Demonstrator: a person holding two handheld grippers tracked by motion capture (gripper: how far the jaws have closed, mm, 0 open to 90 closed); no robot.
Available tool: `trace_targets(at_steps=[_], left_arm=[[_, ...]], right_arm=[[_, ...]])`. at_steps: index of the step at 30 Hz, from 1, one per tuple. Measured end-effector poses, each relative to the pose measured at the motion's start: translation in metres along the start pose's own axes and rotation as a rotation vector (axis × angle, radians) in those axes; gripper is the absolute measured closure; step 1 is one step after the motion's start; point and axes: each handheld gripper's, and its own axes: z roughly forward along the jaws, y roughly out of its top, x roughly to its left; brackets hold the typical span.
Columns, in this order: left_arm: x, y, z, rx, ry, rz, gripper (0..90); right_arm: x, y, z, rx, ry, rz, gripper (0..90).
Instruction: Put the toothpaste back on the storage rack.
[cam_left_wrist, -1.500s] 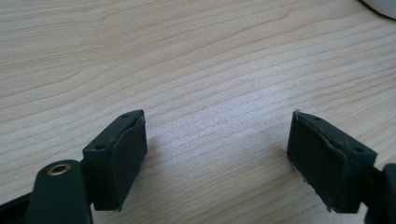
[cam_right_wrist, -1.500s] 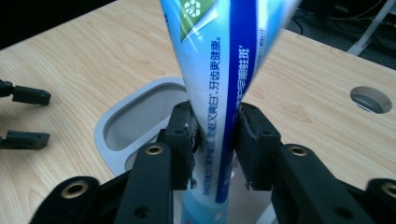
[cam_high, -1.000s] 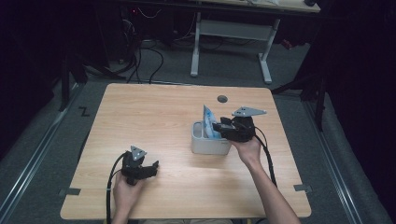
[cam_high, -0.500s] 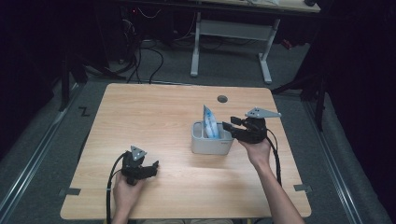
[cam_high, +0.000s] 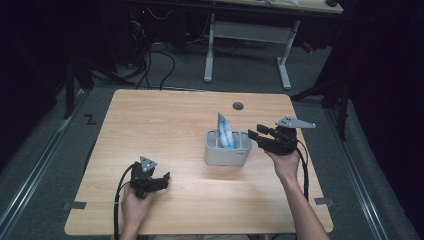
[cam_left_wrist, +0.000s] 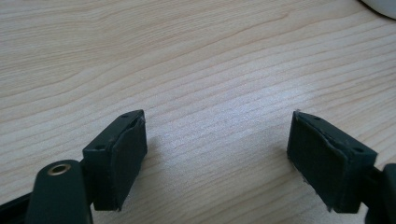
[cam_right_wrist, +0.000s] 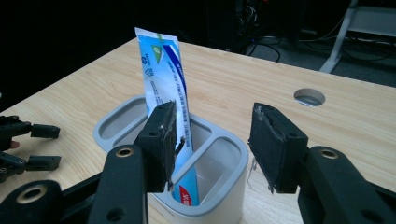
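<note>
Backing off toward 3 o'clock, right tool (cam_high: 256, 136) gapes empty; left tool (cam_high: 162, 180) open. Light, floppy, slippery packet (cam_right_wrist: 164, 79) stands in holder (cam_right_wrist: 219, 196); pinch its top edge.

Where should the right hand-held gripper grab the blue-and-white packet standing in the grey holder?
Probably the packet's free upper half, above the holder's rim. It stands nearly upright in one compartment with its lower end down inside, so only the top is reachable. Come from above and pinch across its flat faces. The right hand-held gripper is open beside the holder, on its right in the high view.

blue-white tube (cam_right_wrist: 164, 84), grey holder (cam_right_wrist: 223, 196)
</note>
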Motion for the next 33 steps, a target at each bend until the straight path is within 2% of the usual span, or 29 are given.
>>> trace_targets(at_steps=[33], left_arm=[[0.000, 0.000, 0.000, 0.001, 0.001, 0.001, 20.4]], right_arm=[[-0.023, -0.016, -0.034, -0.038, -0.051, 0.067, 49.6]])
